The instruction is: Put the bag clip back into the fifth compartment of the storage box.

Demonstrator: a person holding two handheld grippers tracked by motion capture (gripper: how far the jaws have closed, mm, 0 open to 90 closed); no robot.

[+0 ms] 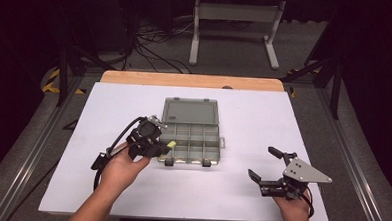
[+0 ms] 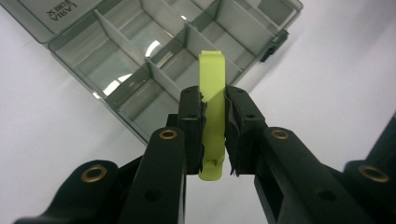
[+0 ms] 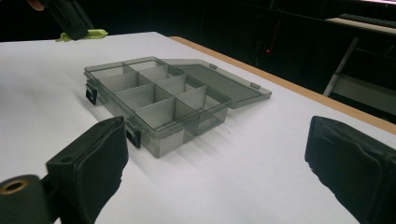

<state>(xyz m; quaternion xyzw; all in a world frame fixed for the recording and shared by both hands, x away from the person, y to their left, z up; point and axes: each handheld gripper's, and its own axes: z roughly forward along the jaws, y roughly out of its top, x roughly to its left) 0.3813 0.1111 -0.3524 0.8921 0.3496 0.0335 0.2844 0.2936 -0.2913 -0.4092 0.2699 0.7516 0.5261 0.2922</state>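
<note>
Our left gripper (image 2: 214, 135) squeezes the yellow-green clip (image 2: 212, 93) near the open box (image 1: 190, 135), our right gripper (image 1: 271, 169) gapes empty, and the clip could slip out crooked.

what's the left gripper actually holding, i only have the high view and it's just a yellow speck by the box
Observer: The left gripper is shut on a lime-green clip; the pads press its flat sides, seen in the left gripper view.
Operator: is the clip over the box yet
Observer: In that view its tip points at the open compartment box, whose compartments look empty through the clear plastic.
Operator: and the right one, anything in it
Observer: The right gripper is open with nothing between its pads, aimed at the box's latch side from across the white table.
</note>
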